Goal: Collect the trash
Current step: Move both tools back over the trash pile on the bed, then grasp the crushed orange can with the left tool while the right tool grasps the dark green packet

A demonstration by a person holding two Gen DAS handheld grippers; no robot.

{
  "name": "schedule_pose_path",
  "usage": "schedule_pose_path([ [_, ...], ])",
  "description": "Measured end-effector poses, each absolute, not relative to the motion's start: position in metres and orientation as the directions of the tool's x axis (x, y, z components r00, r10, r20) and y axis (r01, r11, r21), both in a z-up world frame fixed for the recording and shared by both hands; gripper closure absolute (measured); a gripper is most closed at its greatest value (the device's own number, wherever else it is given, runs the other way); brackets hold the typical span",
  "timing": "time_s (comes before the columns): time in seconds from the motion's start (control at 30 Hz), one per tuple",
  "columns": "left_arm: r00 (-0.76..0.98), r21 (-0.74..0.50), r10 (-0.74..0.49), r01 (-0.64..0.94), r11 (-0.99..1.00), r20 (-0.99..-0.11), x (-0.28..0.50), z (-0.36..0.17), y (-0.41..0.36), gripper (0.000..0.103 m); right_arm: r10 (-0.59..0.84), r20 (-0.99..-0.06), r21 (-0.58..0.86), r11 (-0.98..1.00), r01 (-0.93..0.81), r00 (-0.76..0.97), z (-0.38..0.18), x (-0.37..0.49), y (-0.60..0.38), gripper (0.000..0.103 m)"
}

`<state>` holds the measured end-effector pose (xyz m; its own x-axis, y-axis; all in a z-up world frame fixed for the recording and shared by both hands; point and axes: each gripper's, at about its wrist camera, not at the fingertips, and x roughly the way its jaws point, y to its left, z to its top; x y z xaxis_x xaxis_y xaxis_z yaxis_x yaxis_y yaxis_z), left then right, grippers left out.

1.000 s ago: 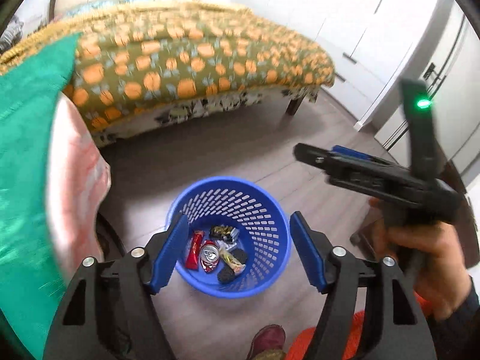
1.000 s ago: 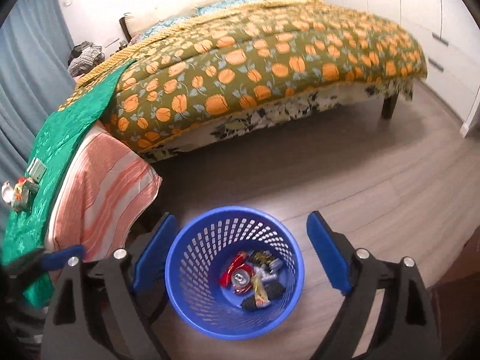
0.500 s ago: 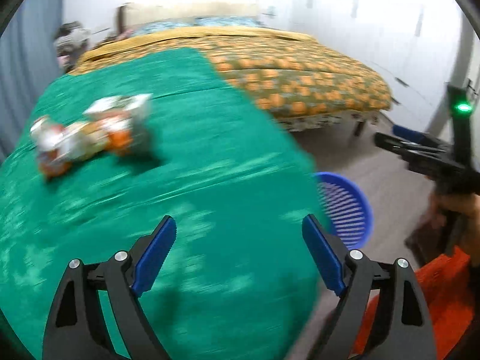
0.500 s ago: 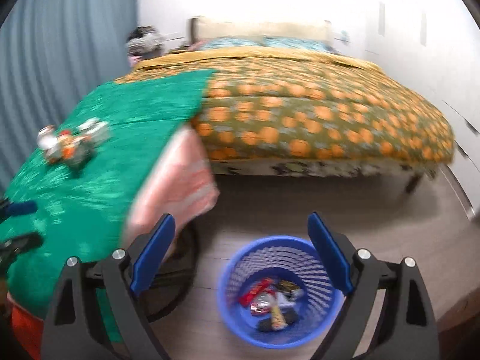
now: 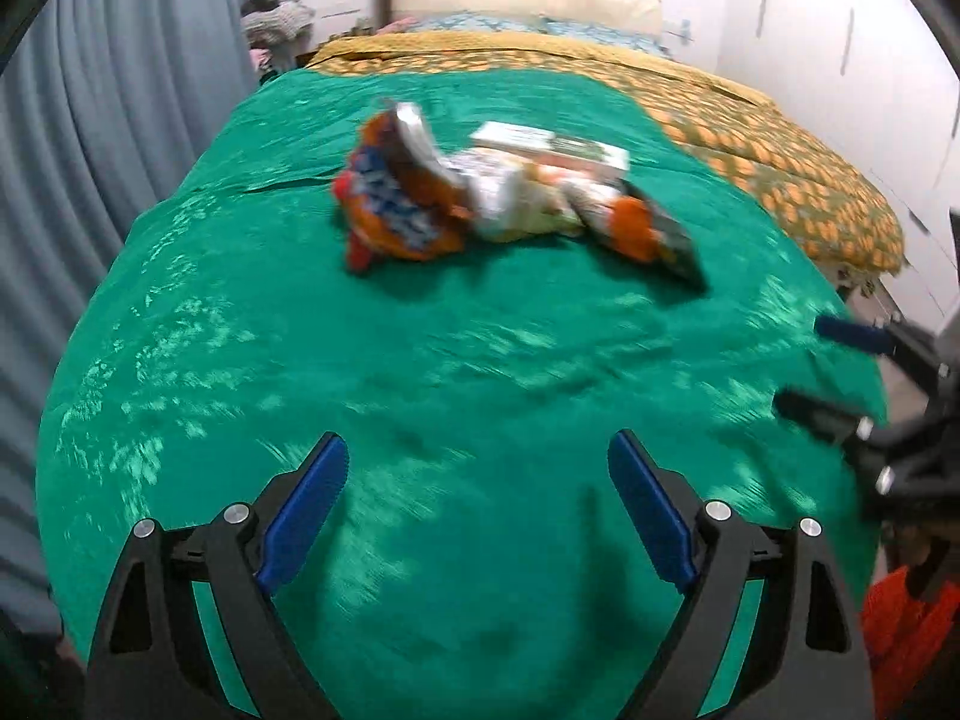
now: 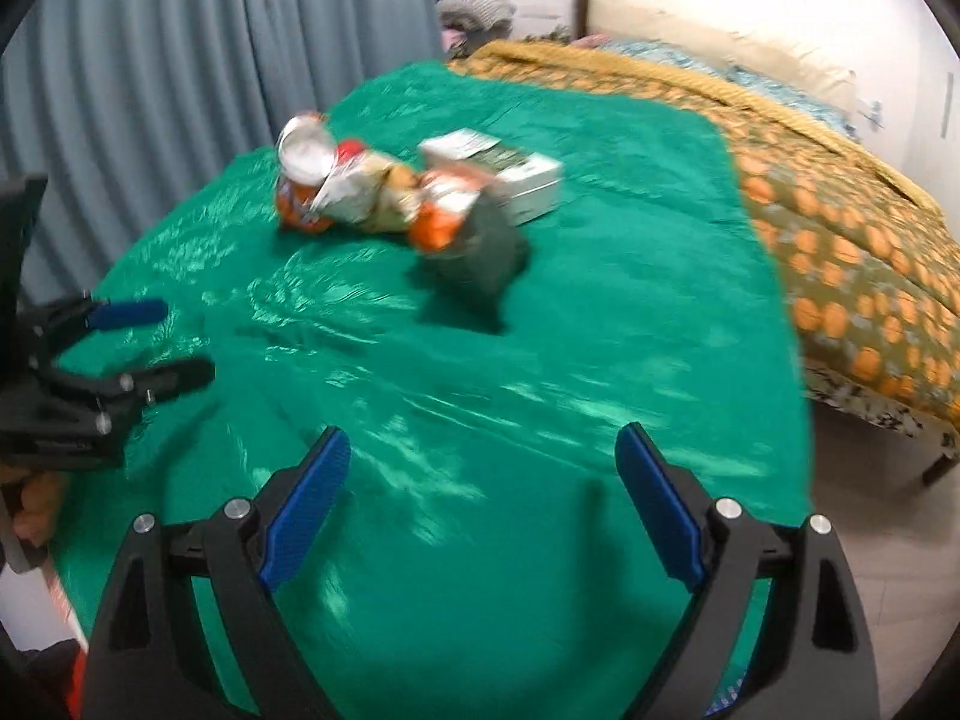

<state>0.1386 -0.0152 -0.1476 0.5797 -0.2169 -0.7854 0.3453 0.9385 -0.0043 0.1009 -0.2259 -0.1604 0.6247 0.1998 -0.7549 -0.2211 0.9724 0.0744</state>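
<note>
A heap of trash lies on a green cloth [image 5: 420, 360]: an orange snack bag [image 5: 396, 204], a crumpled pale wrapper [image 5: 516, 204], a white carton [image 5: 552, 144] and a dark bag [image 5: 660, 234]. The same heap shows in the right wrist view with the snack bag [image 6: 306, 180], the carton [image 6: 510, 168] and the dark bag [image 6: 480, 252]. My left gripper [image 5: 477, 498] is open and empty, well short of the heap. My right gripper [image 6: 483, 492] is open and empty over the cloth [image 6: 540, 360]. The blue basket is out of view.
A bed with an orange-patterned cover [image 6: 840, 228] lies to the right. Grey curtains [image 6: 150, 60] hang at the left. The other gripper shows at each view's edge, the right one [image 5: 870, 408] and the left one [image 6: 108, 360]. Bare floor [image 6: 870, 510] lies at the right.
Both grippers have swung up and left from the blue basket on the floor to the green cloth. The trash heap is now nearer and central. Both stay open.
</note>
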Motion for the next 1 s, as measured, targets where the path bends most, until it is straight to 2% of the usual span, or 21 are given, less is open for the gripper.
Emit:
schedule_pose_path([
  [0.23,0.605,-0.043,-0.25,0.335,0.941,-0.756,0.189,-0.139,-0.015,0.014,0.188,-0.78,0.049,0.969,-0.24,0.597,-0.174,0.108,-0.21,0.015],
  [0.27,0.617,-0.033,-0.247,0.337,0.941,-0.747,0.197,-0.138,-0.019,0.012,0.196,-0.783,0.064,0.969,-0.237,0.591,-0.174,0.109,-0.212,0.014],
  [0.4,0.619,0.057,-0.167,0.325,0.944,-0.768,0.232,-0.148,-0.036,0.011,0.194,-0.785,0.064,0.97,-0.235,0.588,-0.175,0.111,-0.211,0.013],
  [0.6,0.589,0.088,-0.122,0.315,0.945,-0.799,0.263,-0.164,-0.039,0.011,0.196,-0.785,0.067,0.97,-0.234,0.587,-0.174,0.11,-0.212,0.012],
  [0.8,0.591,0.054,-0.128,0.281,0.958,-0.797,0.272,-0.162,-0.019,0.014,0.197,-0.785,0.068,0.97,-0.234,0.587,-0.174,0.111,-0.212,0.012],
  [1.0,0.593,0.076,-0.093,0.254,0.964,-0.8,0.256,-0.16,0.027,0.015,0.194,-0.784,0.066,0.971,-0.232,0.589,-0.174,0.111,-0.212,0.012],
])
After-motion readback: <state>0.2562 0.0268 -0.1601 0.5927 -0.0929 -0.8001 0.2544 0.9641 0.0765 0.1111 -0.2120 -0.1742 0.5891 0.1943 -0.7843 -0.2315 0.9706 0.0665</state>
